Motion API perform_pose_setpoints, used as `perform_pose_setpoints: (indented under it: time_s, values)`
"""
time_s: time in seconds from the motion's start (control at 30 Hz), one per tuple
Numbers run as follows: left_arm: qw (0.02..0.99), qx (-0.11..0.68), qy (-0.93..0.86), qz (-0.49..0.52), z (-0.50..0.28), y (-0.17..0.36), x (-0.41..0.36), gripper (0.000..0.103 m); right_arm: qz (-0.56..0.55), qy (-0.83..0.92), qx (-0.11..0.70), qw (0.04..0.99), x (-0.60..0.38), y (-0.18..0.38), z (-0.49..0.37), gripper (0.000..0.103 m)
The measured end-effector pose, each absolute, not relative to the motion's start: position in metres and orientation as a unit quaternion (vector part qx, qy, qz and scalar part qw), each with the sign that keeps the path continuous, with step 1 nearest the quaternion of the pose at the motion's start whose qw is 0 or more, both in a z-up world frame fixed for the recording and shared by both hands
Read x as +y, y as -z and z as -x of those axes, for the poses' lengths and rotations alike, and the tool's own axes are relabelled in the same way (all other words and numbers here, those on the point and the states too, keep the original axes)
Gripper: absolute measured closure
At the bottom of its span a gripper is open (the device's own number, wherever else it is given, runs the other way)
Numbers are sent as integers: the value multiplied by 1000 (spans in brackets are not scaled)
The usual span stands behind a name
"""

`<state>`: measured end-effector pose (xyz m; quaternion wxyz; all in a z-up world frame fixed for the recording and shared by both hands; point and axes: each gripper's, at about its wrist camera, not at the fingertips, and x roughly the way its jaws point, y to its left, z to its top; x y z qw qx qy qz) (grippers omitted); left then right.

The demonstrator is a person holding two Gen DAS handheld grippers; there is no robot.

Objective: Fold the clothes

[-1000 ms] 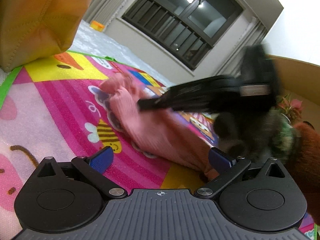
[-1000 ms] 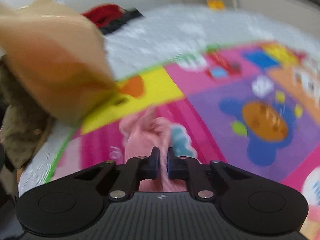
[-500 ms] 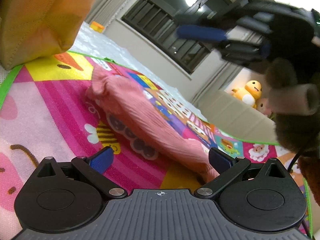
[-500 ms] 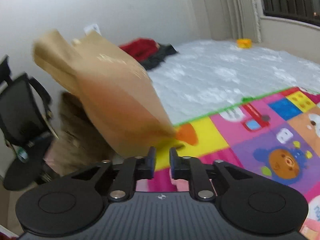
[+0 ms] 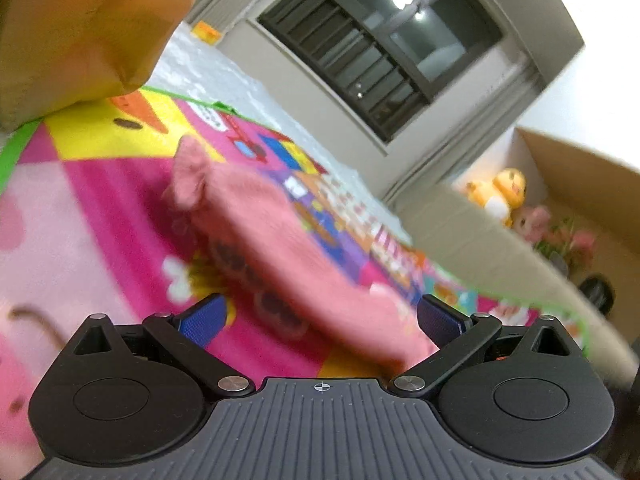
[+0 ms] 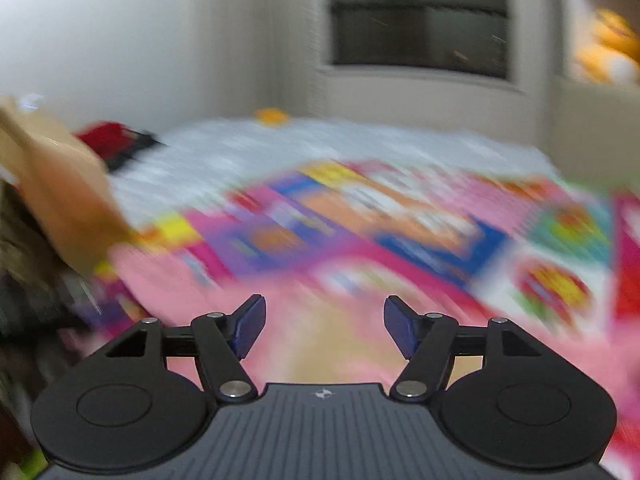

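Note:
A pink knit garment (image 5: 280, 240) lies in a long bunched strip on the colourful play mat (image 5: 100, 200), running from the mat's far corner down toward my left gripper (image 5: 320, 320). That gripper is open, its blue pads wide apart, with the garment's near end between them, untouched. In the blurred right wrist view my right gripper (image 6: 324, 324) is open over pink cloth (image 6: 320, 340) close below it; nothing is held.
A tan fabric bag (image 5: 80, 28) stands at the mat's left corner, also seen as the tan bag (image 6: 60, 192). White quilted bedding (image 6: 320, 144) lies beyond the mat, with red and dark clothes (image 6: 112, 144) on it. A cardboard box (image 5: 580, 184) with plush toys sits right.
My right gripper let go of the pink garment, rose, swung right and opened. The garment dropped flat on the mat. The left gripper stayed open and tilted slightly.

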<state>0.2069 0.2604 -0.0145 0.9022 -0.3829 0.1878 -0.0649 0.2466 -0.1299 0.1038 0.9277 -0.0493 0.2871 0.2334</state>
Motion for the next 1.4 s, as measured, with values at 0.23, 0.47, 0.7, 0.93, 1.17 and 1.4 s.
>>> perform_pose_setpoints:
  time_s: [0.23, 0.47, 0.7, 0.93, 1.17, 1.4]
  values:
    - [889, 213, 15, 405, -270, -5, 268, 40, -21, -119, 331, 936, -232, -38, -210, 36]
    - [943, 190, -26, 273, -257, -37, 255, 54, 14, -94, 339, 936, -245, -5, -196, 29]
    - [941, 219, -60, 250, -220, -30, 253, 50, 3, -121, 343, 932, -262, 1, -188, 22]
    - [947, 218, -37, 231, -194, -36, 227, 19, -126, -105, 311, 936, -327, -37, -220, 20]
    - [920, 221, 160, 281, -203, -29, 141, 9, -286, -22, 269, 920, -396, -57, -307, 32]
    - [919, 269, 162, 239, -200, 6, 118, 8, -284, 69, 309, 905, -397, -29, -379, 88]
